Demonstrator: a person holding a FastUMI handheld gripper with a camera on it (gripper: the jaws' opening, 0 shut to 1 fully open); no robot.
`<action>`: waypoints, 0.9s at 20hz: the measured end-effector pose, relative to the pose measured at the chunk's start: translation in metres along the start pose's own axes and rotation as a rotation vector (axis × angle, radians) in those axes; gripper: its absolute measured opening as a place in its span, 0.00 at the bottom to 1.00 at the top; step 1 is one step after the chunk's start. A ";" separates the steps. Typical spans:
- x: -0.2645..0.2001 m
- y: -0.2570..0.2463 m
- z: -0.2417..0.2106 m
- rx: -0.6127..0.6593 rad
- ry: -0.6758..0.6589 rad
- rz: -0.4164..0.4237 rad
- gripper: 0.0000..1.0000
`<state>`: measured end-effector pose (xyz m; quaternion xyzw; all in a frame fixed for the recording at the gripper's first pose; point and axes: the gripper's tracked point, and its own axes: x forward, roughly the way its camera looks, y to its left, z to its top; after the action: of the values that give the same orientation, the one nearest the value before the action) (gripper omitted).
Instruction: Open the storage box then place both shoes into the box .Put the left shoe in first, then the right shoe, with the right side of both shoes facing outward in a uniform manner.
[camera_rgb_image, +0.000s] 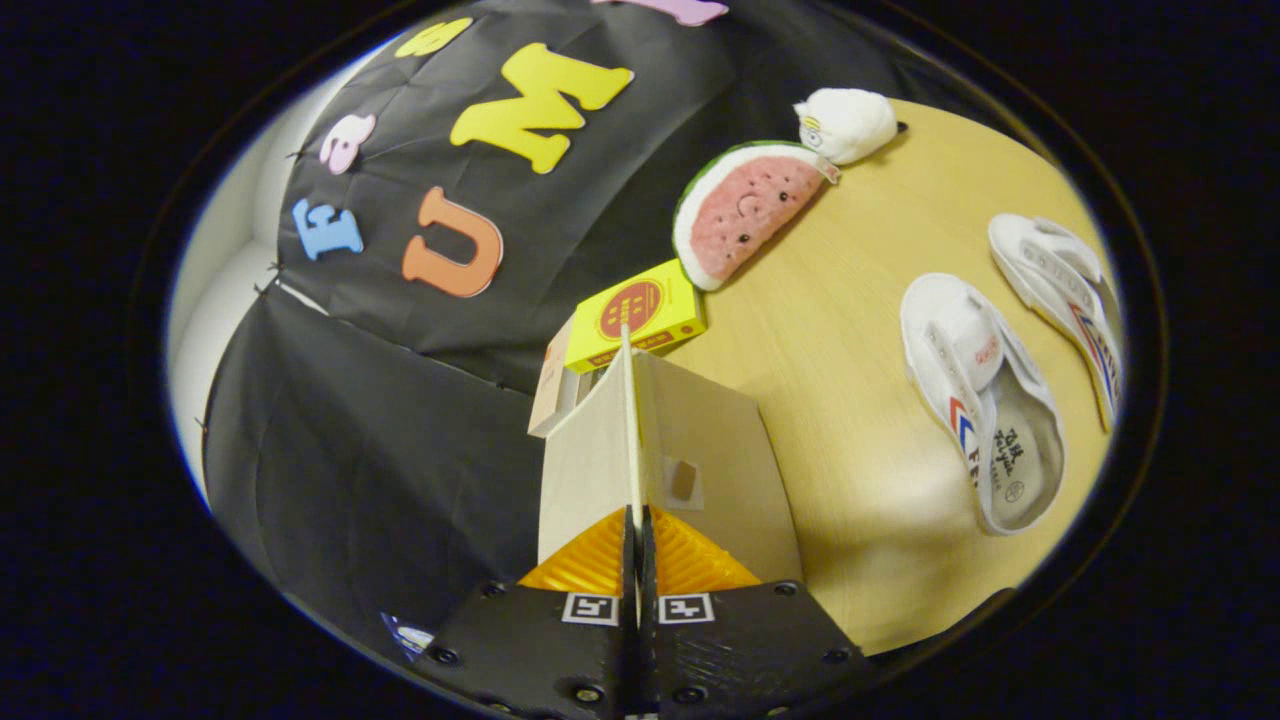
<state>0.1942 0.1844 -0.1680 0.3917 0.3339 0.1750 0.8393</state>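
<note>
In the gripper view we see the hand-held gripper (637, 535) with both fingers pressed together on the thin edge of the storage box lid (633, 430), a pale flap seen edge-on and running away from the fingers toward twelve o'clock. The cream storage box (715, 470) spreads on either side of that flap, just ahead of the fingers. Beyond the lid's far end lies a yellow carton (640, 312) with a red round mark, resting on the wooden table (840, 400). At about one o'clock from the carton sits a watermelon-slice plush (745, 205), and just beyond it a white plush toy (848, 122). Off at three o'clock from the lid, two white shoes lie on the table, well apart from the box: the nearer shoe (985, 400) and the farther shoe (1060, 275), openings showing.
</note>
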 end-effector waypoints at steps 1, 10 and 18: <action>-0.003 0.008 0.002 -0.017 -0.007 0.008 0.00; -0.019 0.125 0.011 -0.135 -0.014 0.090 0.00; 0.020 0.242 -0.043 -0.337 0.030 0.132 0.00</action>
<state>0.1704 0.3714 -0.0093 0.2639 0.2857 0.2889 0.8748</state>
